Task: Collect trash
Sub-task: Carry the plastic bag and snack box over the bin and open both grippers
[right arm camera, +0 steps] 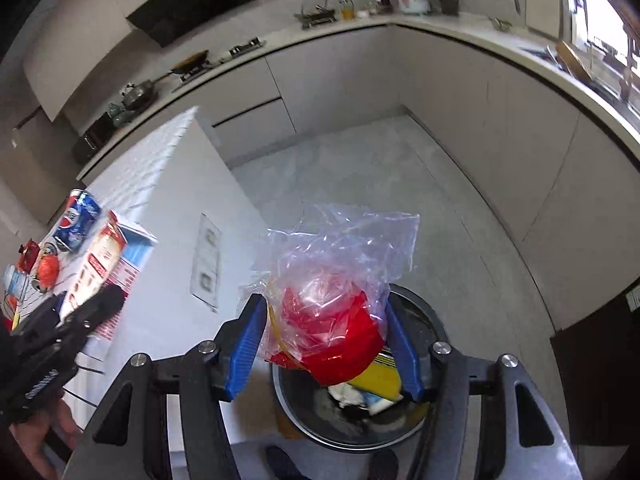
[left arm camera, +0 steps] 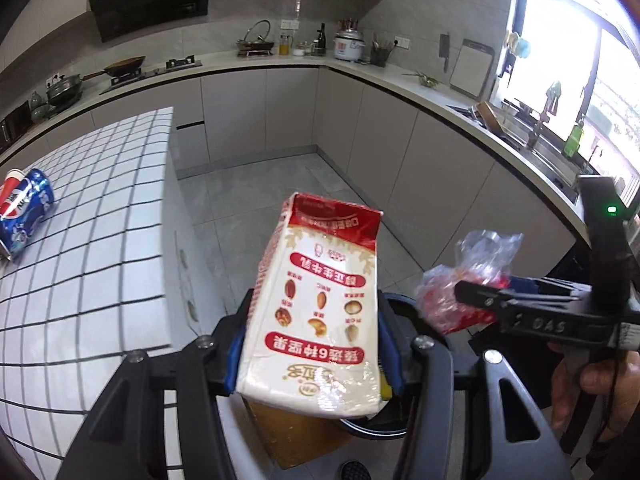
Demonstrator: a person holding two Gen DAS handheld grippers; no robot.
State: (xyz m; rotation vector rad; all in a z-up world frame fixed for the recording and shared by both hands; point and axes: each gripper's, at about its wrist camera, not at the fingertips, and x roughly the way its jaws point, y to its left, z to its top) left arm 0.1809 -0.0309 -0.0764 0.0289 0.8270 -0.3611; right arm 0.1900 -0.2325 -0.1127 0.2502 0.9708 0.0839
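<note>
Left gripper (left arm camera: 314, 344): closed on a white-and-red milk carton (left arm camera: 320, 308), blue pads pressed against both long sides, carton held upside down with its red gabled end pointing away from the camera. Held above a black round trash bin (left arm camera: 404, 304) standing on the grey floor beside a white tiled counter (left arm camera: 100, 240).

Right gripper (right arm camera: 326, 340): crumpled clear plastic bag with red packaging inside (right arm camera: 332, 312) sits between the blue pads (right arm camera: 248, 336). Left pad touching the bag's edge; right pad just beside it, contact not clear. Firm grip cannot be confirmed. Bag positioned directly over the open mouth of the bin (right arm camera: 432, 320).

Bin contents, seen from the right wrist view: yellow packaging (right arm camera: 378, 378) and white crumpled paper (right arm camera: 346, 396) at the bottom.

Remaining on the counter: blue Pepsi can (left arm camera: 24, 212) lying on its side, well apart from the counter edge nearest the bin. Further small items at the far left of the right wrist view, including a round orange-topped object (right arm camera: 48, 268); too blurred to identify.

A hand (left arm camera: 588, 384) visible on the right gripper's handle in the left wrist view.
</note>
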